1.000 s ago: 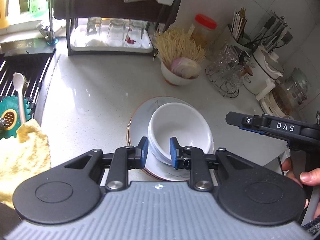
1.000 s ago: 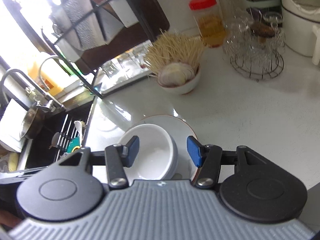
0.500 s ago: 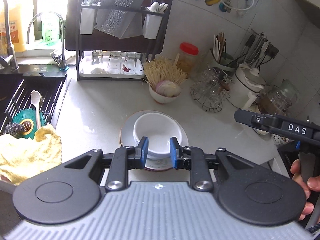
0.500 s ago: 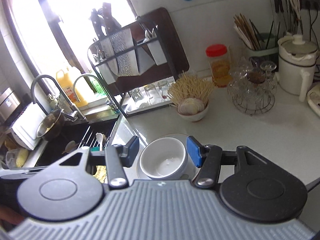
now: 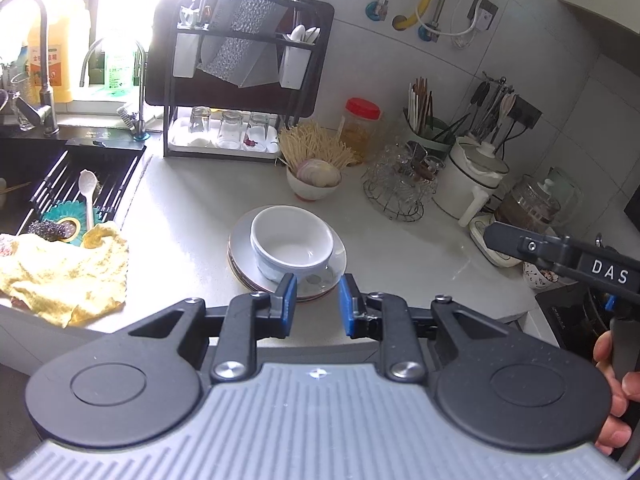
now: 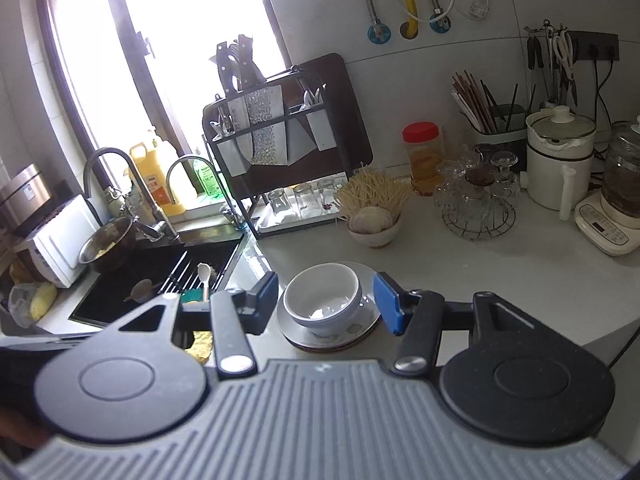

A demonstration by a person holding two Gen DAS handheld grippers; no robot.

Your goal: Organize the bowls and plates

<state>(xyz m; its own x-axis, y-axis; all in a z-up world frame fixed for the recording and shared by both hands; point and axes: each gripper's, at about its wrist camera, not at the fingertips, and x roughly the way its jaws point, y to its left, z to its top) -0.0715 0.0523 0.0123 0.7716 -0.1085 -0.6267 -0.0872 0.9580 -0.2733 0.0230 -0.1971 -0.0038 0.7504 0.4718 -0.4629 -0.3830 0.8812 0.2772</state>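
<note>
– Left wrist view, starting at the left edge?
– Yellow cloth [image 5: 68, 276] crumpled over the counter's edge, beside a dark sink [image 5: 24, 148] with a white spoon [image 5: 87, 196] lying on its grate.
– Further along?
– Black dish rack [image 5: 240, 80] against the wall, 3 upturned glasses [image 5: 228, 132] on its lower tray. Then, nearer, a stack of plates [image 5: 240, 248] on the white counter [image 5: 192, 208], with 1 white bowl [image 5: 292, 244] upright on the top plate.
– And the left gripper [image 5: 317, 302]?
– Hovers on the near side of the stack, apart from it. Blue pads only narrowly parted, gripping nothing.
– Past the stack?
– Small bowl of onion [image 5: 316, 184], red-lidded jar [image 5: 360, 128], wire stand of glass cups [image 5: 400, 188], white pot [image 5: 472, 184]. At the far right, a hand [image 5: 616, 392] wrapped around a black handle.
– Right wrist view, same order?
– Steel bowl [image 6: 106, 240] under the faucet [image 6: 104, 168] at the left, then sink, rack and counter again.
– Right gripper [image 6: 326, 300]?
– Parted about halfway, wider than the left, also empty. Frames bowl and plates between its pads from a distance, touching neither.
– Right edge?
– Glass kettle on a cream base [image 6: 608, 228], well apart from the stack.
</note>
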